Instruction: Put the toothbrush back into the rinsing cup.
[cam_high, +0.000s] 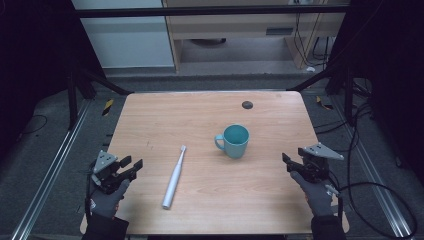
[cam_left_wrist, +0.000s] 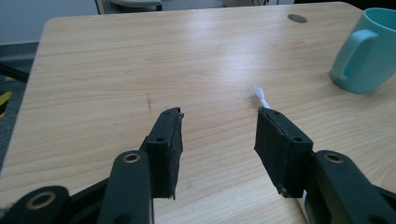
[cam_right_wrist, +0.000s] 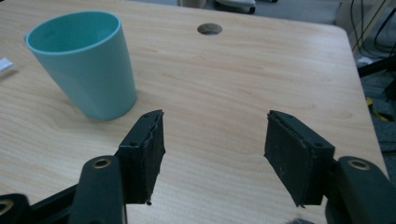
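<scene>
While both grippers hover with fingers spread and empty, the toothbrush (cam_high: 174, 178) lies at the mug's (cam_high: 234, 141) eight o'clock on the bench (cam_high: 210, 107): light, stiff, likely slippery; best pinched mid-handle.

A white electric toothbrush (cam_high: 174, 177) lies flat on the wooden table, its slim brush head pointing away from the person and its thicker handle end toward the near edge, slightly slanted. To its right, well apart from it, a teal mug (cam_high: 234, 141) stands upright and empty, its open mouth up and its handle turned toward the toothbrush.
</scene>
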